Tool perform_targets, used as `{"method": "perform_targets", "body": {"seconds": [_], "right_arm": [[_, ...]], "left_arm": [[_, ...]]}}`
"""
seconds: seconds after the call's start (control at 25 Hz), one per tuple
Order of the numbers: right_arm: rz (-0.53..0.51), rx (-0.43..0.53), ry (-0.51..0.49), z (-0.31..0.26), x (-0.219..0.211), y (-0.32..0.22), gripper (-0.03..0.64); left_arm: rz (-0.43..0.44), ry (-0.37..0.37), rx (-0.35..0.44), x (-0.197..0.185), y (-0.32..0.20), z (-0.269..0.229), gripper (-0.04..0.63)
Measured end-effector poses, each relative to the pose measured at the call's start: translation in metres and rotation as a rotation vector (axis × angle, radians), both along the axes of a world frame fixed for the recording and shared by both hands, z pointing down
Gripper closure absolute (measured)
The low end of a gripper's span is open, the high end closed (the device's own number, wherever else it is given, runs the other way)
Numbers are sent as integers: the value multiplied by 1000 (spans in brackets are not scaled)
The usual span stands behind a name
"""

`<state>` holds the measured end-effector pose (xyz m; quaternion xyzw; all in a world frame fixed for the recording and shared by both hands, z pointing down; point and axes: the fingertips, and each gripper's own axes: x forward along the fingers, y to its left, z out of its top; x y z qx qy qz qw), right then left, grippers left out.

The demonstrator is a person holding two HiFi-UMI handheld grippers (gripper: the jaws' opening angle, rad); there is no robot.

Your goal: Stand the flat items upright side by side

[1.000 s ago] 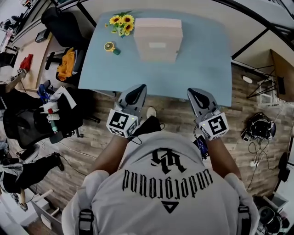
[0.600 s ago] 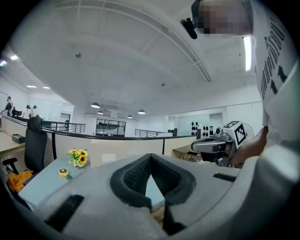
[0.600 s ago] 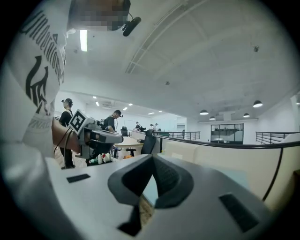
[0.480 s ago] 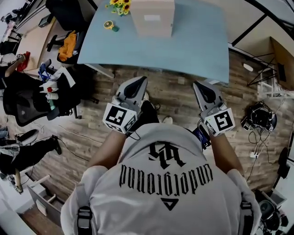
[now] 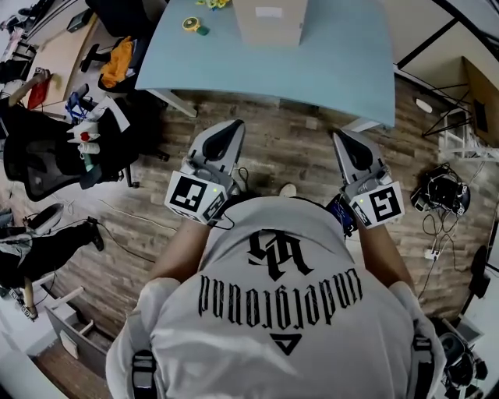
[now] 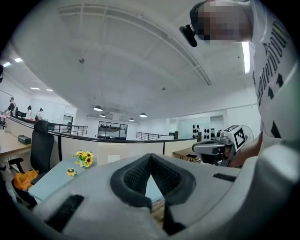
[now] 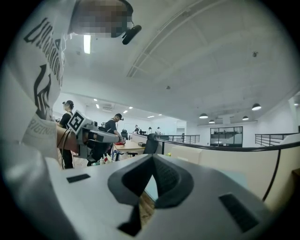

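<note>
Two grippers are held low near the person's chest, forearms bent, both over the wood floor [image 5: 288, 156] just short of the blue table [image 5: 343, 62]. The left gripper [image 5: 228, 131] has its jaws pressed together, empty. The right gripper [image 5: 344, 139] is the same: closed on nothing. Both point toward the table. The cardboard box [image 5: 269, 22] sits on the table, well apart from both grippers.

left claw [image 5: 221, 142] closed, right claw [image 5: 352, 151] closed, empty
</note>
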<state>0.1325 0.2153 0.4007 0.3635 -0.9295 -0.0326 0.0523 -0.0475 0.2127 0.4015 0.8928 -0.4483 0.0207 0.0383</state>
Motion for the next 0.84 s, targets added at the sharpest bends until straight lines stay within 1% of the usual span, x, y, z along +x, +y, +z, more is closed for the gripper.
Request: {"method": "perform_targets", "body": {"seconds": [0.2,0.4,0.84], "right_arm": [[17,4,-20,-4,-33,1,612],[24,11,-19,-7,-64,0,612],[41,-2,-28,-9,-96,-7,612]], "left_arm": [[9,-2,-6,-35,3,2,595],[5,6,1,-67,3,-4,595],[14,8,1,-104,-4,-6,595]]}}
